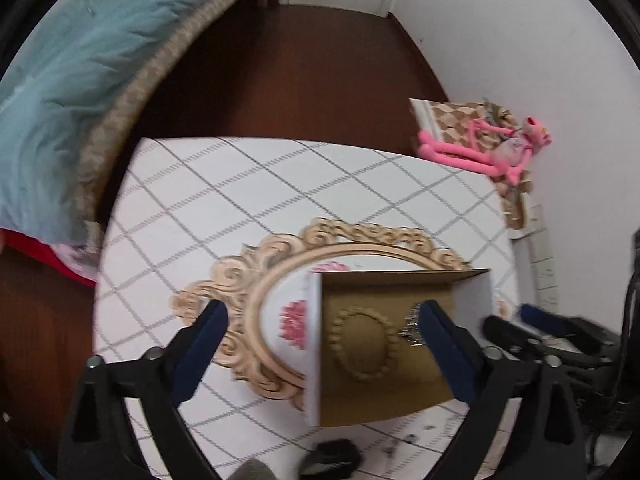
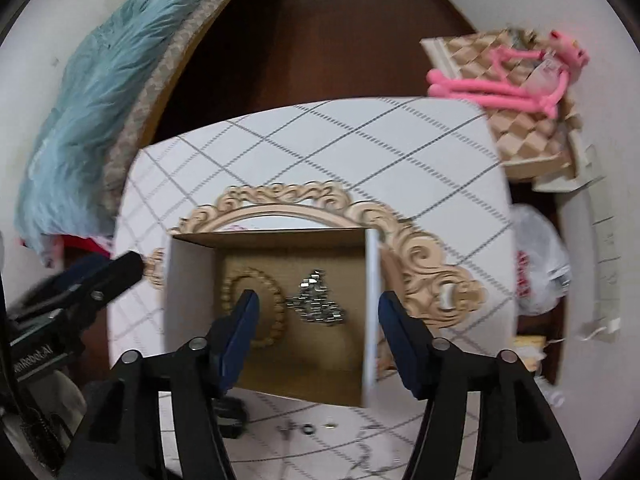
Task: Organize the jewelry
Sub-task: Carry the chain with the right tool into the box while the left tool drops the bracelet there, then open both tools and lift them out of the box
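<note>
An open cardboard box (image 2: 292, 368) with white outer walls stands on the table, partly on an ornate oval wooden frame (image 2: 420, 256). Inside lie a tan beaded bracelet (image 2: 276, 300) and a silver sparkly chain piece (image 2: 316, 300). My right gripper (image 2: 316, 332) is open above the box, its blue fingers apart and empty. My left gripper (image 1: 320, 344) is open over the box's left side (image 1: 384, 396), where the bracelet (image 1: 364, 344) and silver piece (image 1: 410, 328) also show. Small loose jewelry bits (image 2: 308, 428) and a black object (image 1: 332, 458) lie in front of the box.
The table (image 1: 240, 184) has a white cloth with grey diamond lines. A bed with a teal blanket (image 1: 72, 72) is at left. A pink plush toy (image 1: 492, 148) lies on a checkered stand at right. A white plastic bag (image 2: 536, 264) sits right of the table.
</note>
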Available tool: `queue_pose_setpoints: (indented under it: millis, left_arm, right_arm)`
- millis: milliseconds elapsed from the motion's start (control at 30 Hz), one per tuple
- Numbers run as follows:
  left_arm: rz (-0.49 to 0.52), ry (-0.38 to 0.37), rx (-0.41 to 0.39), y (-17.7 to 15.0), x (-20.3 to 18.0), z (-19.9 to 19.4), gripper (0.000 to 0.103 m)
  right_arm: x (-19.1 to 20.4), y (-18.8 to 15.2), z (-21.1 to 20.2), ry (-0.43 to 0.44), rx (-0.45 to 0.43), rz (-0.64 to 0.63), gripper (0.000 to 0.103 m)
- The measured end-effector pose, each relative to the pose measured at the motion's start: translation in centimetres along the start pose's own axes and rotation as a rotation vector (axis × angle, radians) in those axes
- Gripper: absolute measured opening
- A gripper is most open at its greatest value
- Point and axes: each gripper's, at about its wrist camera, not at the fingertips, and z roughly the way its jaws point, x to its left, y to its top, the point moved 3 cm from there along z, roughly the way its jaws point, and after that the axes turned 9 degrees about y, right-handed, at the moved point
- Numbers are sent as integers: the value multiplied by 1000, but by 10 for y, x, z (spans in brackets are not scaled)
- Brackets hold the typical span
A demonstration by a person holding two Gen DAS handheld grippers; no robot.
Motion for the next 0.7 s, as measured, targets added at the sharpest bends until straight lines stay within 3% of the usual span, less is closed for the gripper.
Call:
queue_pose_setpoints:
  millis: [33, 67, 100, 233, 300, 700]
  left_arm:
    - [8, 33, -22, -4, 2, -1, 100]
    - [12, 49, -34, -6, 3, -1, 101]
    - [16, 76, -55, -11, 5, -1, 102]
    - [23, 138, -83, -26, 7, 1, 103]
    - [25, 151, -76, -33, 8, 4, 103]
    - [4, 152, -81, -53, 8, -8, 103]
  right_arm:
    - [0, -2, 0, -39, -3, -13, 78]
    - [1, -5, -1, -77, -10, -32, 91]
    - [2, -7, -1, -100, -12, -44, 95]
    - [5, -24, 6, -222, -24, -91, 95]
    - [4, -30, 9, -243, -31, -97, 101]
    - [4, -51, 5, -240, -66, -62, 101]
